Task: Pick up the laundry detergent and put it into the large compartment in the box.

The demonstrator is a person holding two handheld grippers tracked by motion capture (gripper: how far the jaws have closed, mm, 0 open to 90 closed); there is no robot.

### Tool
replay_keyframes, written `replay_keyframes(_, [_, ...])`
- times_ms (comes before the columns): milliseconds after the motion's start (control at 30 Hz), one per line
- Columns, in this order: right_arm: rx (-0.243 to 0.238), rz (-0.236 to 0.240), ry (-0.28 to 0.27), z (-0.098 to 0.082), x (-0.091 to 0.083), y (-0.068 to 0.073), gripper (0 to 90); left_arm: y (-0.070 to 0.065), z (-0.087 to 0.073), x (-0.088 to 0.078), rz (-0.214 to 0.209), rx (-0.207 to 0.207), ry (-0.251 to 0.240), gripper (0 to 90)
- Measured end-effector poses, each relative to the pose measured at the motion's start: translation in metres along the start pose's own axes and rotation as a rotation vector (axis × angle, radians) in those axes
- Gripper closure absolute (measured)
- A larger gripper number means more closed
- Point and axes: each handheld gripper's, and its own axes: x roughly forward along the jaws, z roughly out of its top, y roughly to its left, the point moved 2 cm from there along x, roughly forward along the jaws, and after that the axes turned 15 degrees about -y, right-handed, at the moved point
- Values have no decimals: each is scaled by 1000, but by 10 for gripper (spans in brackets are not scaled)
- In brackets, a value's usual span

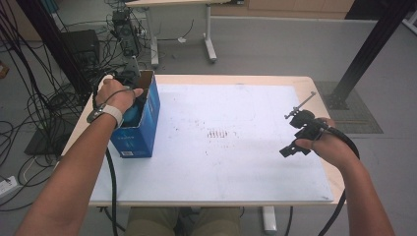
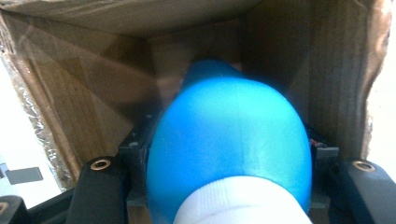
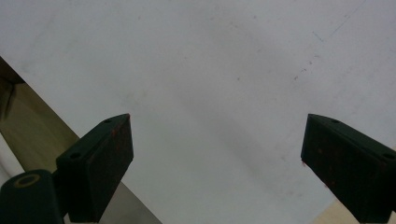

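Observation:
A blue cardboard box (image 1: pixel 147 129) stands open-topped at the table's left edge. My left gripper (image 2: pixel 231 150) reaches down into it, jaws on either side of a rounded blue object (image 2: pixel 229 126) with a white end, and is shut on it. Brown inner walls of the box (image 2: pixel 93 93) surround the object. From above, a hand (image 1: pixel 115 96) covers the gripper and a bit of the blue object (image 1: pixel 132 116) shows inside the box. My right gripper (image 1: pixel 294 132) hovers near the table's right edge, open, with nothing between its pads (image 3: pixel 107 163).
A white mat (image 1: pixel 221 162) covers most of the wooden table. Cables (image 1: pixel 29 98) and equipment lie on the floor to the left. Another table's legs (image 1: pixel 209 34) stand behind, and a black frame post (image 1: pixel 366 49) rises at the back right.

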Motion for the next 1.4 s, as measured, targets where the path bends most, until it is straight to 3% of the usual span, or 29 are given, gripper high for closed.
replay_keyframes(1400, [4,0,-1,-2,0,-2,92,1,-1,-1,4,-4,-19,345])
